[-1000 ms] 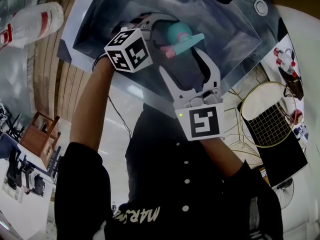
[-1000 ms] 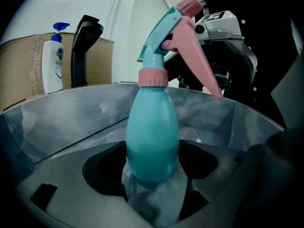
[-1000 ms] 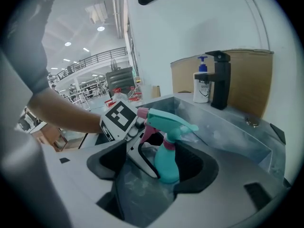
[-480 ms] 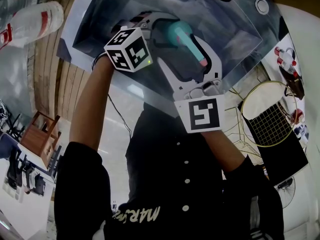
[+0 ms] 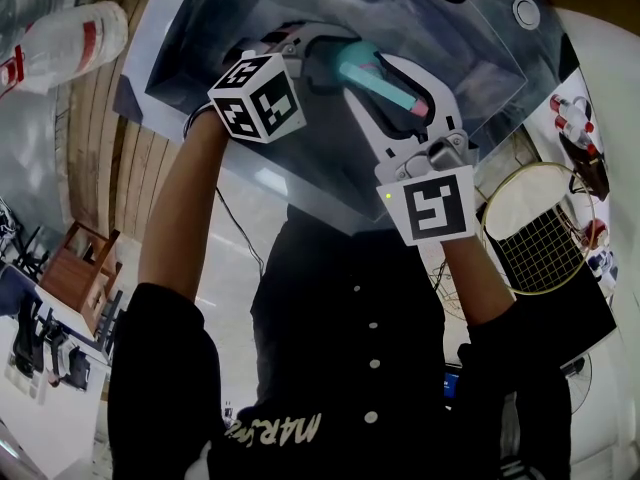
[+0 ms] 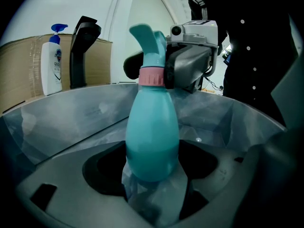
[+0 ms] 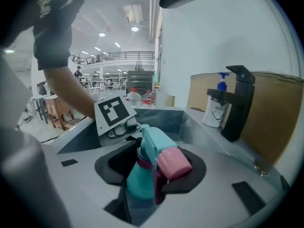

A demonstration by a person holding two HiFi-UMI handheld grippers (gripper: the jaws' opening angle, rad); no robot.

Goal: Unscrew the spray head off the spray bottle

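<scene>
A teal spray bottle (image 6: 152,137) with a pink collar (image 6: 152,76) stands upright over the sink, and my left gripper (image 6: 153,172) is shut on its lower body. Its teal spray head (image 7: 154,144) with a pink nozzle cap (image 7: 173,163) lies between the jaws of my right gripper (image 7: 152,170). Those jaws have just been closing and now sit against the head. In the head view the left gripper (image 5: 330,53) and the right gripper (image 5: 400,93) meet at the bottle (image 5: 355,63).
The grey sink basin (image 7: 199,127) surrounds the bottle. A black faucet (image 7: 237,103) and a white soap dispenser (image 7: 214,108) stand on the rim before a cardboard box (image 7: 278,113). A racket (image 5: 545,233) and large water bottles (image 5: 60,43) lie off to the sides.
The right gripper has rolled and shifted right in the head view. Its jaws, wide apart before, have narrowed onto the spray head. The left gripper has stayed put.
</scene>
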